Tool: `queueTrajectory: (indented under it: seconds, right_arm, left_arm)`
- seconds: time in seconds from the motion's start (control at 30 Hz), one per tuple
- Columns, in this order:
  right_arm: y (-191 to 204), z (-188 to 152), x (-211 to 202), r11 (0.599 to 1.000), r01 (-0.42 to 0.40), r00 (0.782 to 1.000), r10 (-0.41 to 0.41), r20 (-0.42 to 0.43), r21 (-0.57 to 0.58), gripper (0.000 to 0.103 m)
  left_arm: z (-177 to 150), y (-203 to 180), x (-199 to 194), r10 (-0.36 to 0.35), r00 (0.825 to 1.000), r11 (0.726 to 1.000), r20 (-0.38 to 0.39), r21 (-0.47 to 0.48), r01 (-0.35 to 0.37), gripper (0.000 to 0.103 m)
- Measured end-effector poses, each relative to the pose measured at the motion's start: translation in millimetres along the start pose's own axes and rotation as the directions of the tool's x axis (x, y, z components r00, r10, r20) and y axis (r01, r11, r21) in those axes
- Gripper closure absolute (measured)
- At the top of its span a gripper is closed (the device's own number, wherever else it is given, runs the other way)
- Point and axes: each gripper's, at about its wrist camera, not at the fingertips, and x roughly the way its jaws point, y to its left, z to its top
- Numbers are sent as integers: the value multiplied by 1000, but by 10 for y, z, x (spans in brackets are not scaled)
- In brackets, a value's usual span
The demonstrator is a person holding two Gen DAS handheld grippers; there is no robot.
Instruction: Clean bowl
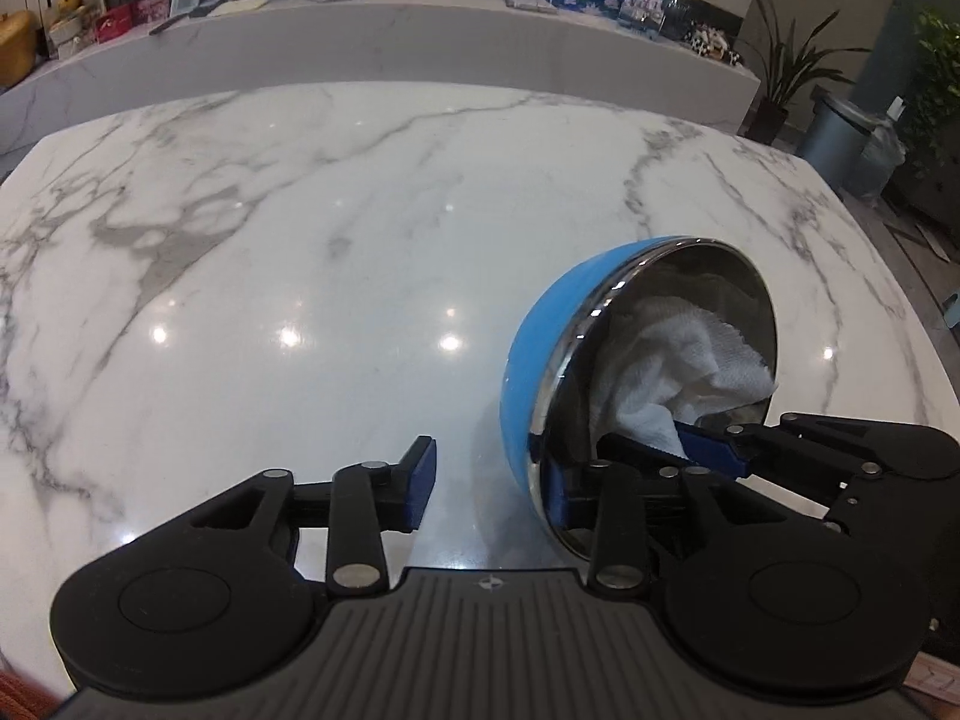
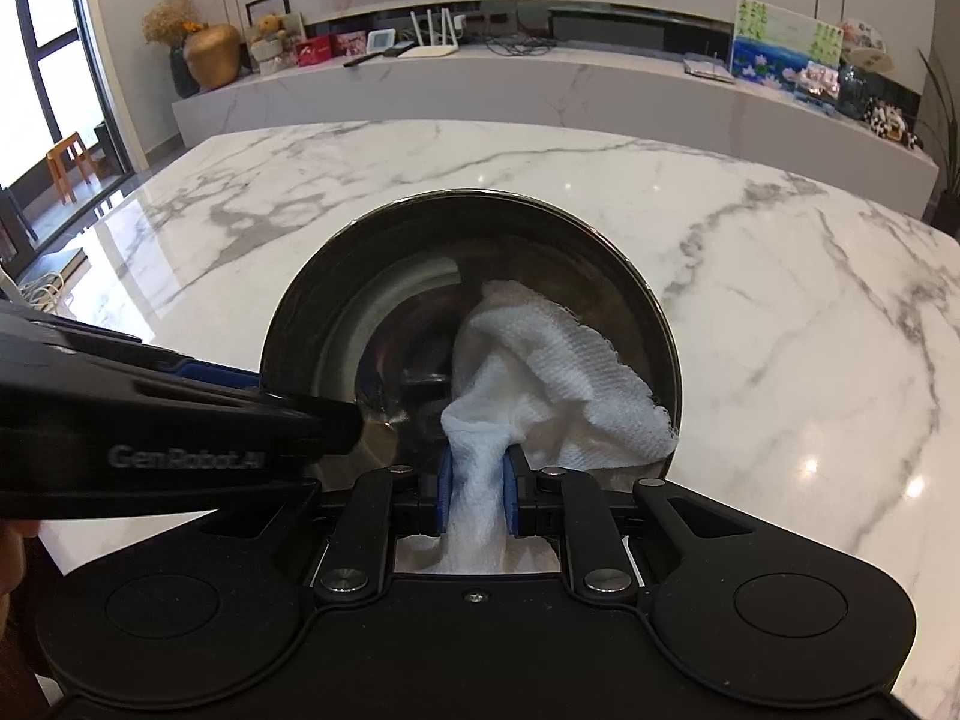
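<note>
Bowl: blue outside, steel inside (image 1: 552, 324). It is tipped on its side on the marble table (image 1: 300, 210), with its mouth turned towards 3 o'clock in the left wrist view. It sits at about 4 o'clock in that view.

Bowl, right wrist view: the round steel opening (image 2: 372, 312) faces the camera head-on, just above centre at 12 o'clock from the fingers.

Left gripper: its fingers stand apart (image 1: 489, 480) and straddle the near part of the bowl's rim.

Left gripper, outer finger: the blue pad (image 1: 423, 477) at 9 o'clock of the rim is outside the bowl. A strip of table shows between it and the blue wall.

Left gripper, inner finger: the pad (image 1: 561, 504) sits just inside the rim, against or very near the steel. I cannot tell if they touch.

Right gripper: it is closed (image 2: 477, 480) and pinches a white cloth (image 2: 540, 360) between its two blue pads.

Cloth: a narrow neck runs through the right gripper's pads. The rest fans out from there towards 1 o'clock, into the bowl's hollow and against the steel on its 3 to 5 o'clock side. One corner laps over the rim at about 4 o'clock.

Right gripper, left wrist view: it enters from 3 o'clock, and its tips (image 1: 675, 447) are at the low edge of the bowl's mouth.

Beyond the table: a long marble ledge (image 2: 540, 84) with a gold vase (image 2: 210, 54) at 10 o'clock.
</note>
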Motion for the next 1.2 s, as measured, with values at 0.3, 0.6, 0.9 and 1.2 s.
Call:
queueTrajectory:
  seconds: [0.3,0.6,0.9,1.2]
  right_arm:
    - [18,26,-32,994,-109,994,109,-14,18,88]
    - [115,6,-34,997,-5,999,2,-35,-81,89]
    - [162,-52,-53,983,132,991,-134,-11,-129,89]
    - [-14,-38,-57,999,43,999,-43,-15,-8,89]
  left_arm:
    - [108,-61,32,0,1000,998,10,57,0,99]
    - [129,-166,60,26,999,993,19,113,-28,98]
    - [139,-138,74,20,999,995,29,93,-23,98]
    - [35,-84,148,-14,999,999,-31,37,15,94]
